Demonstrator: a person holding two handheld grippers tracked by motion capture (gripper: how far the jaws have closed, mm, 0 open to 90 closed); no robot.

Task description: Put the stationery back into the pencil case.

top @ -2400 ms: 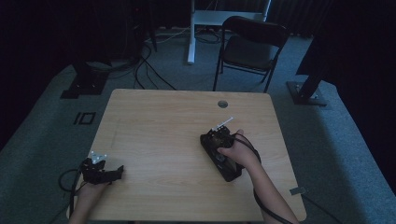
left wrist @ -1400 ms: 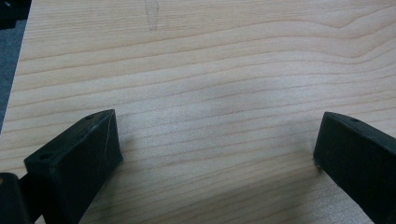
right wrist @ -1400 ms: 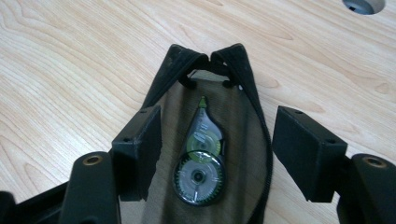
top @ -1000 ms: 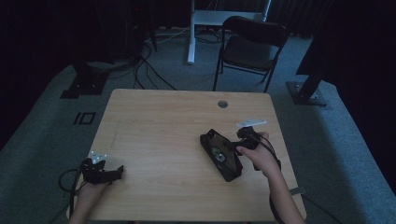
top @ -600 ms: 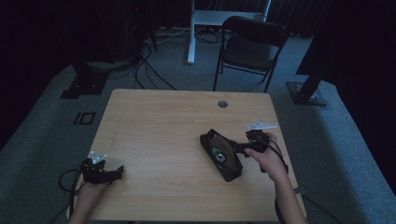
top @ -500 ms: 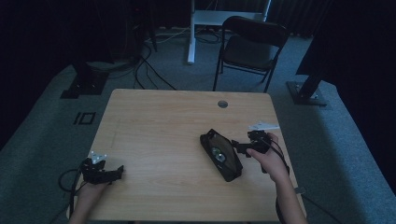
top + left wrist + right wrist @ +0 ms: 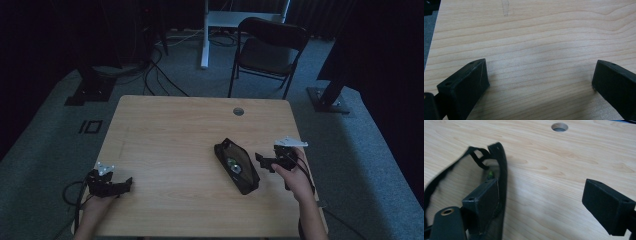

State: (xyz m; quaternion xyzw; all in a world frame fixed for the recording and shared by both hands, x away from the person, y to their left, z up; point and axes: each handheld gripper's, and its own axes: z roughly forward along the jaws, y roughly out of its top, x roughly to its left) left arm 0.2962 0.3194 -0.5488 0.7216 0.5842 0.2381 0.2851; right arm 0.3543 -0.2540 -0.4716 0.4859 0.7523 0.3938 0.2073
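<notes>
One black mesh pouch point(image 7: 236, 165) lies on the table point(image 7: 170, 130), right of the middle, and it is the single loose thing on the wood; two grippers and two hands complete the count, with one round cable hole point(image 7: 238, 111) near the far edge and one folding chair point(image 7: 270, 50) on the carpet beyond. The pouch is long and narrow, its long axis running on a diagonal from the far left to the near right, one narrow end toward the middle of the far edge and the other toward the person's right hand point(image 7: 296, 180). Something small and pale with a green glint sits inside it; I can read no brand, label or writing anywhere. The right gripper point(image 7: 263, 161) hovers just beside the pouch's right flank, pointing at it; its jaws have just been opening and stand wide, the left jaw over the pouch's rim in the right gripper view point(image 7: 499, 180), bare wood in the gap between them. The left gripper point(image 7: 125, 185) rests at the near left corner, well apart from the pouch, jaws spread wide over bare wood and holding nothing, with the left hand point(image 7: 97, 202) behind it.
</notes>
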